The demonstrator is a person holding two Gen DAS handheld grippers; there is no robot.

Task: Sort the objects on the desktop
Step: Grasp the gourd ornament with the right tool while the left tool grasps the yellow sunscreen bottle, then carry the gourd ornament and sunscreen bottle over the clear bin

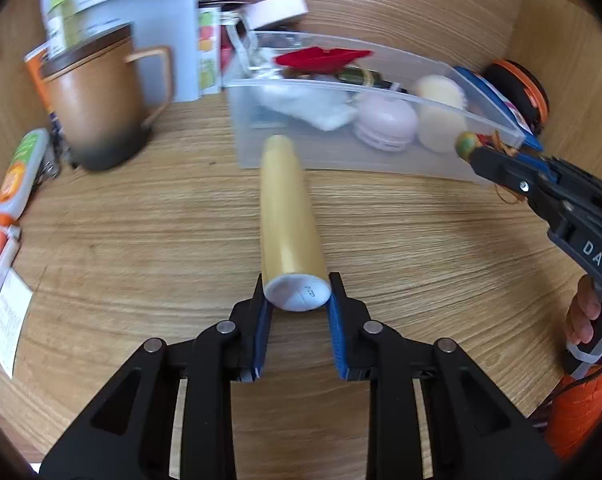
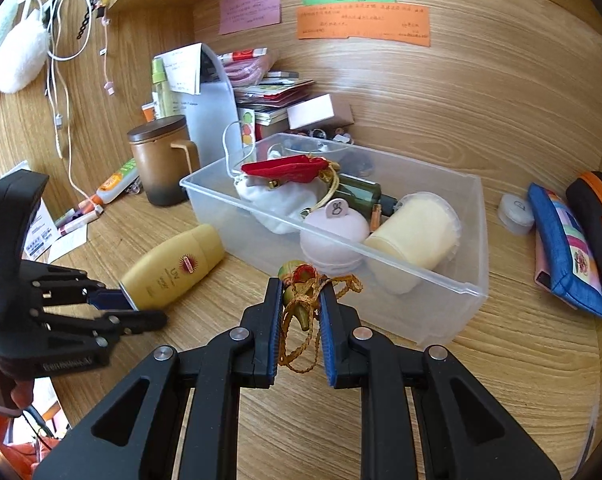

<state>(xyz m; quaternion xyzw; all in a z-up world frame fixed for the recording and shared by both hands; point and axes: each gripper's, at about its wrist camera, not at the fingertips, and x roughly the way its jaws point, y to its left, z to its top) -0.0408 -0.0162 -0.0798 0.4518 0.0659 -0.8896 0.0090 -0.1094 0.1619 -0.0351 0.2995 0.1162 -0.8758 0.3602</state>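
Observation:
My left gripper point(image 1: 297, 300) is shut on the white base of a yellow sunscreen bottle point(image 1: 287, 208), which points toward the clear plastic bin point(image 1: 341, 156); both also show in the right wrist view, the bottle point(image 2: 173, 268) at the left and the left gripper point(image 2: 129, 306) behind it. My right gripper point(image 2: 301, 300) is shut on a small green and red charm with an orange cord point(image 2: 303, 300), held just in front of the bin point(image 2: 421, 280). In the left wrist view the right gripper point(image 1: 475, 154) and the charm point(image 1: 467, 145) are at the bin's right end.
The bin holds a red pouch point(image 2: 285, 170), a white cloth, a pink case point(image 2: 335, 236) and a cream jar point(image 2: 417, 236). A brown lidded mug point(image 2: 161, 160) stands left of it. A blue pouch point(image 2: 569, 248) and a black-orange pouch point(image 2: 599, 216) lie right. Papers and tubes lie at the left.

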